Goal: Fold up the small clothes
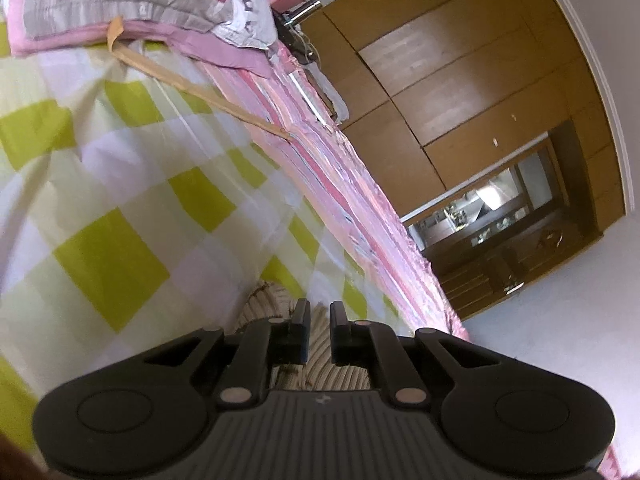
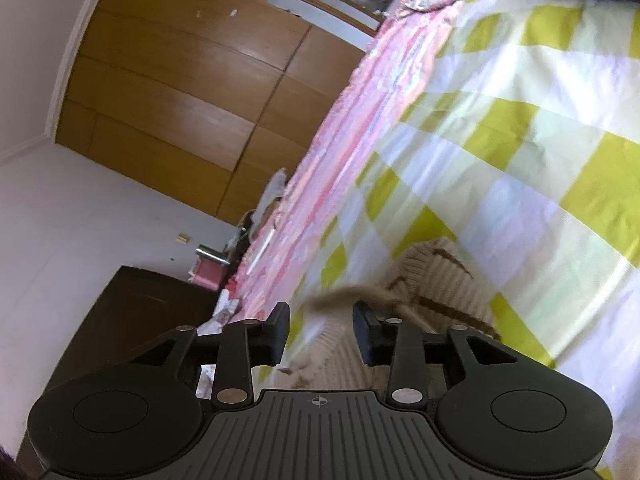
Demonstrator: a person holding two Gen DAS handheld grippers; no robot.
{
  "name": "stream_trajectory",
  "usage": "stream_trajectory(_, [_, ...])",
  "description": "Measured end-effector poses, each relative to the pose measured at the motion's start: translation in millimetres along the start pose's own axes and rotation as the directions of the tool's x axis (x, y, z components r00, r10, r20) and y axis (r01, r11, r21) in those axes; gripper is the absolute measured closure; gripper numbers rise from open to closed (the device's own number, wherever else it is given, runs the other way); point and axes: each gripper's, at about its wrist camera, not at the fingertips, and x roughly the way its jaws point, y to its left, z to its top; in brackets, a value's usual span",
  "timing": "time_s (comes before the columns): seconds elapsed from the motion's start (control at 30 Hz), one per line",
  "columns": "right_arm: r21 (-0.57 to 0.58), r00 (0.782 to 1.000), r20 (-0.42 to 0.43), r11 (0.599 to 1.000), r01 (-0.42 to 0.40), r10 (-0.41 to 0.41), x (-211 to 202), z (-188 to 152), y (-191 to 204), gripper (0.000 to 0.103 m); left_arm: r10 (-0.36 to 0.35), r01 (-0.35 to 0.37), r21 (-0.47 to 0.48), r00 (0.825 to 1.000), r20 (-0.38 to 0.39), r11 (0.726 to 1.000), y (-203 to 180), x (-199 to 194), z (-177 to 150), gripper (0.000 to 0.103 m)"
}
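Cream ribbed knit [image 2: 440,280] w/ brown trim lies bunched on the bed [image 1: 120,184], checked yellow-green sheet. Left gripper [image 1: 319,320]: fingers nearly together, knit fabric between them, seems pinched. Right gripper [image 2: 321,322]: fingers apart over the knit's blurred edge. Garment mostly hidden behind both grippers; type unclear.

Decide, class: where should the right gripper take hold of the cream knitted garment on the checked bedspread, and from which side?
Probably the ribbed hem of the cream knitted garment, approached from above: that free edge lies flat between the right gripper fingers, already spread apart.
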Motion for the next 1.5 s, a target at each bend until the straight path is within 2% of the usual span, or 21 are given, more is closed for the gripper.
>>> stream_trajectory(0.13, [-0.044, 0.999, 0.016, 0.999, 0.03, -0.029, -3, 3, 7, 0.067, 0.022, -0.019, 0.08, 0.999, -0.036, 0.997, -7, -10, -9, 0.088])
stream_trajectory(0.27, [-0.167, 0.993, 0.009, 0.979, 0.117, -0.117, -7, -2, 15, 0.067, 0.069, -0.055, 0.191, 0.995, -0.068, 0.98, -14, -14, -19, 0.078])
stream_trajectory(0.4, [-0.32, 0.967, 0.009, 0.916, 0.243, -0.253, -5, -13, 18, 0.071, 0.092, -0.065, 0.232, 0.99, -0.111, 0.97, -19, -7, -23, 0.072])
stream_trajectory(0.47, [-0.365, 0.952, 0.021, 0.884, 0.293, -0.307, -3, -15, 17, 0.088, 0.11, -0.077, 0.262, 0.987, -0.114, 0.962, -23, -4, -25, 0.071])
stream_trajectory(0.53, [-0.383, 0.939, 0.027, 0.864, 0.326, -0.342, -2, -14, 18, 0.094, 0.133, -0.094, 0.3, 0.985, -0.11, 0.949, -27, -6, -27, 0.071])
stream_trajectory(0.6, [-0.394, 0.93, 0.029, 0.851, 0.347, -0.366, -2, -12, 20, 0.094, 0.149, -0.103, 0.329, 0.982, -0.118, 0.939, -29, -10, -30, 0.07])
stream_trajectory(0.67, [-0.433, 0.918, 0.051, 0.819, 0.376, -0.394, -3, -14, 27, 0.094, 0.163, -0.11, 0.355, 0.979, -0.124, 0.929, -28, -18, -35, 0.07])
stream_trajectory(0.7, [-0.458, 0.912, 0.069, 0.799, 0.389, -0.404, -4, -15, 34, 0.092, 0.165, -0.111, 0.362, 0.979, -0.123, 0.925, -26, -23, -37, 0.07])
stream_trajectory(0.73, [-0.478, 0.909, 0.082, 0.785, 0.395, -0.408, -7, -17, 40, 0.085, 0.168, -0.111, 0.369, 0.978, -0.126, 0.923, -25, -28, -40, 0.07])
stream_trajectory(0.8, [-0.525, 0.915, 0.099, 0.76, 0.382, -0.392, -8, -26, 57, 0.084, 0.171, -0.11, 0.383, 0.977, -0.13, 0.917, -24, -40, -47, 0.07])
stream_trajectory(0.9, [-0.618, 0.936, 0.063, 0.723, 0.309, -0.346, 1, -49, 90, 0.084, 0.182, -0.111, 0.401, 0.973, -0.144, 0.909, -22, -52, -55, 0.07])
stream_trajectory(0.97, [-0.645, 0.95, -0.027, 0.731, 0.221, -0.311, 15, -65, 108, 0.084, 0.174, -0.096, 0.384, 0.969, -0.175, 0.919, -19, -56, -59, 0.07])
stream_trajectory(1.03, [-0.642, 0.949, -0.144, 0.757, 0.126, -0.28, 36, -86, 126, 0.084, 0.171, -0.088, 0.389, 0.968, -0.183, 0.917, -18, -61, -64, 0.07])
stream_trajectory(1.1, [-0.644, 0.935, -0.229, 0.763, 0.063, -0.27, 59, -108, 142, 0.084, 0.165, -0.078, 0.408, 0.969, -0.182, 0.909, -18, -64, -66, 0.07])
stream_trajectory(1.17, [-0.66, 0.916, -0.289, 0.751, 0.019, -0.278, 83, -132, 157, 0.077, 0.159, -0.068, 0.417, 0.969, -0.188, 0.906, -16, -65, -65, 0.07])
stream_trajectory(1.3, [-0.669, 0.877, -0.369, 0.743, -0.021, -0.308, 125, -169, 179, 0.075, 0.133, -0.039, 0.384, 0.966, -0.221, 0.922, -7, -66, -61, 0.07])
stream_trajectory(1.37, [-0.695, 0.864, -0.363, 0.719, -0.003, -0.348, 142, -184, 186, 0.075, 0.119, -0.023, 0.375, 0.965, -0.233, 0.927, -5, -67, -59, 0.07])
stream_trajectory(1.5, [-0.765, 0.838, -0.31, 0.641, 0.06, -0.449, 165, -206, 192, 0.075, 0.099, 0.003, 0.375, 0.962, -0.255, 0.927, -4, -67, -59, 0.07])
